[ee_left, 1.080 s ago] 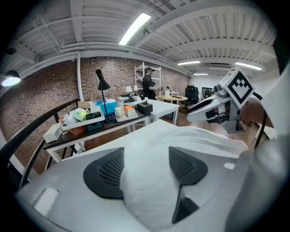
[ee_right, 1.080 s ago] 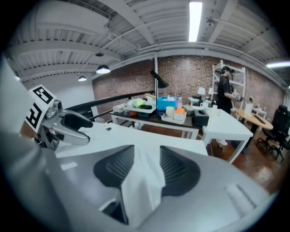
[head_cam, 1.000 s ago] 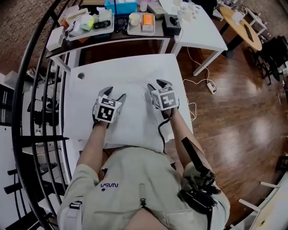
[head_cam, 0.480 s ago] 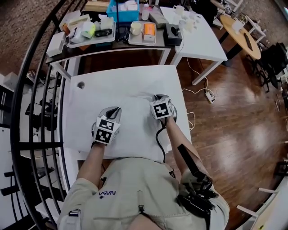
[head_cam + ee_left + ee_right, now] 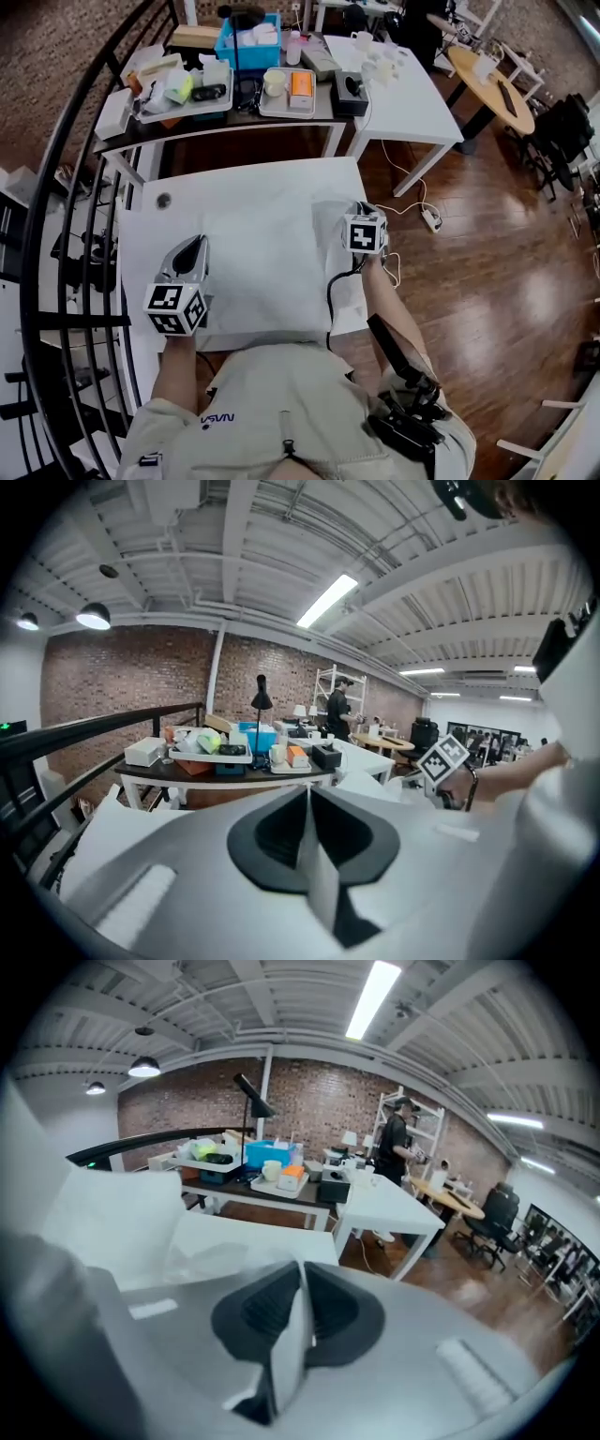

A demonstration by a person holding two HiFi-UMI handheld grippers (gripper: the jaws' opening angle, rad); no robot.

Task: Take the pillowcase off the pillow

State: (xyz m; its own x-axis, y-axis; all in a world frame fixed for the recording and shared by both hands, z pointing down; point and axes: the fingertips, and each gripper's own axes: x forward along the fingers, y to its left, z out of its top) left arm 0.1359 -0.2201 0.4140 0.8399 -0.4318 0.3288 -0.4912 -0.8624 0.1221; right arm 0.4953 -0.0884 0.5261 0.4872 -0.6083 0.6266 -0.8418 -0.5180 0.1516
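Two edges of the soft, light pillowcase [image 5: 267,258], lying mid-frame on the white table [image 5: 234,183], are pinched tight by the left gripper [image 5: 192,246] at lower left and the right gripper [image 5: 361,208] at right, and the limp, probably slippery cloth is best held by its edge.

The white pillowcase [image 5: 267,272] lies spread wide across the middle of the head view, faintly creased toward its upper right, its left and right edges pinched up. The pillow is probably inside; white on white hides its outline.
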